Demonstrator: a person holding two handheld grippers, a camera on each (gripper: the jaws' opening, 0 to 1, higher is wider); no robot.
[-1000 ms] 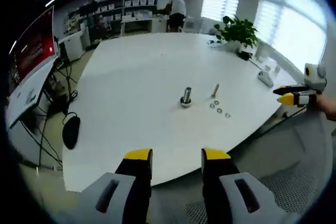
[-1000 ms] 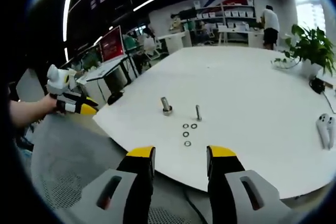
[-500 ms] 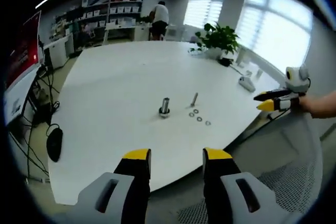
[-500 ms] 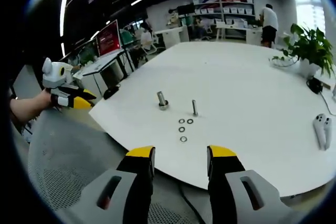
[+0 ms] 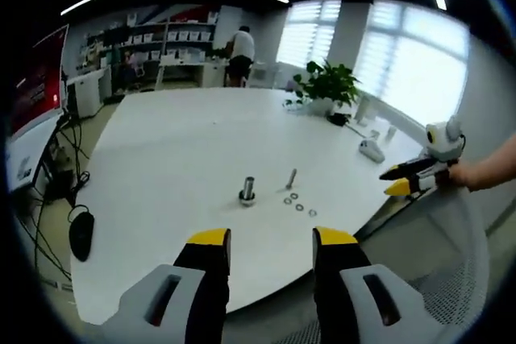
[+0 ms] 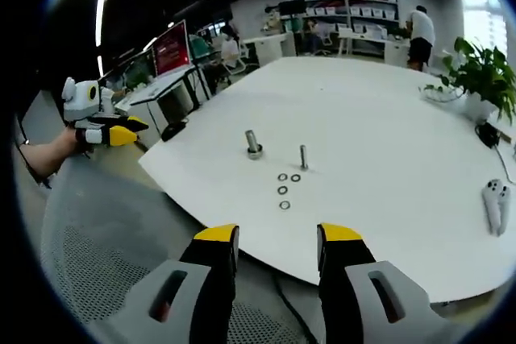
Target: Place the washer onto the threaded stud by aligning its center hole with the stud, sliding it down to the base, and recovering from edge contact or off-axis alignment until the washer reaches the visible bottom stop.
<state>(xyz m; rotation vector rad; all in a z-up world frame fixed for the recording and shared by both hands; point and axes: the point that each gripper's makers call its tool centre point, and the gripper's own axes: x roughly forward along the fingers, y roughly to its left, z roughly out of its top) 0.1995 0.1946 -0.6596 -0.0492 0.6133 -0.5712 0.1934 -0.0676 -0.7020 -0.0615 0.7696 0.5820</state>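
Observation:
On the white table (image 5: 177, 142) a thick metal stud (image 5: 247, 191) stands on a round base, with a thin upright bolt (image 5: 291, 179) to its right. Several small washers (image 5: 299, 207) lie flat in front of the bolt. My left gripper (image 5: 272, 239) is open and empty, held off the table's near edge. In the right gripper view the stud (image 6: 253, 144), the bolt (image 6: 304, 156) and the washers (image 6: 283, 190) lie ahead of my right gripper (image 6: 277, 235), also open and empty. Each gripper appears in the other's view, right gripper (image 5: 411, 179) and left gripper (image 6: 109, 130), both beyond the table edge.
A potted plant (image 5: 326, 86) and a white controller (image 6: 496, 203) are on the table's far side. A grey mesh chair (image 6: 105, 263) is under my grippers. A red monitor (image 5: 36, 94) and cables are on the left. A person (image 5: 240, 44) stands at distant shelves.
Both cameras have shifted a little, so the table and its parts sit slightly differently in each view. Stud, bolt and washers have not moved. Both grippers stay open.

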